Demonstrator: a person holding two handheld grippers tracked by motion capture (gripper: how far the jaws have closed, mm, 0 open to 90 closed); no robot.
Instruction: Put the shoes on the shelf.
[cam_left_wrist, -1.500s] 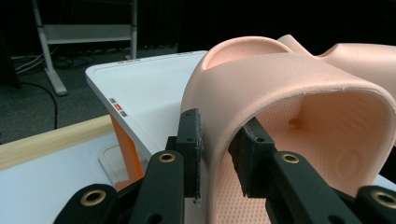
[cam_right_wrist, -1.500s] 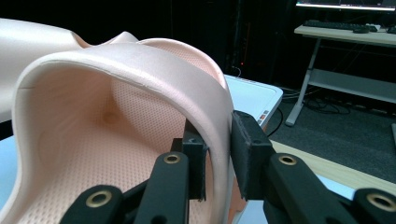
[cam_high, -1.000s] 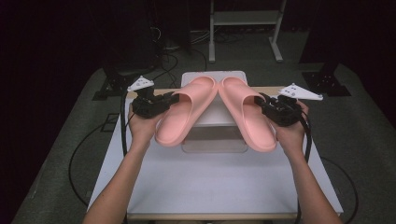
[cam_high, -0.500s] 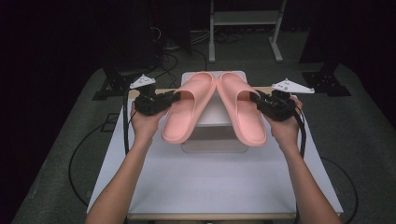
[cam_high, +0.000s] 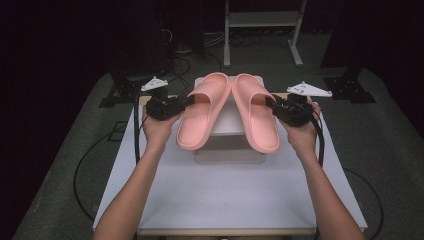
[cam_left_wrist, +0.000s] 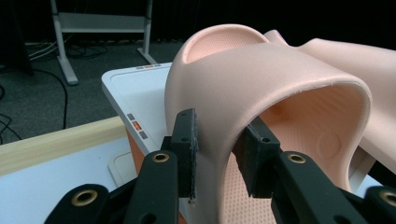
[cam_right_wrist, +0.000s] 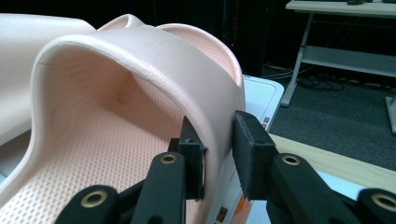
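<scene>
Two pink foam slides hang above a white box (cam_high: 229, 125) at mid-table. My left gripper (cam_high: 186, 101) is shut on the outer side of the strap of the left slide (cam_high: 202, 112). In the left gripper view its pads (cam_left_wrist: 187, 144) pinch the strap wall of that left slide (cam_left_wrist: 261, 93) from both sides. My right gripper (cam_high: 273, 104) is shut on the outer strap side of the right slide (cam_high: 256, 116); the right gripper view shows the right slide (cam_right_wrist: 140, 93) with its strap clamped between the pads (cam_right_wrist: 250, 149). The toes of both slides nearly touch at the far end.
The white table (cam_high: 225, 195) has a wooden strip (cam_left_wrist: 56, 140) along its far edge. The box carries small orange and grey buttons (cam_left_wrist: 136, 126). A metal-legged desk (cam_high: 260, 30) and cables on the dark floor lie beyond the table.
Both hands have brought the slides closer together and a little toward the far side, so the pair now hangs nearly parallel over the box. Both grips are unchanged.
</scene>
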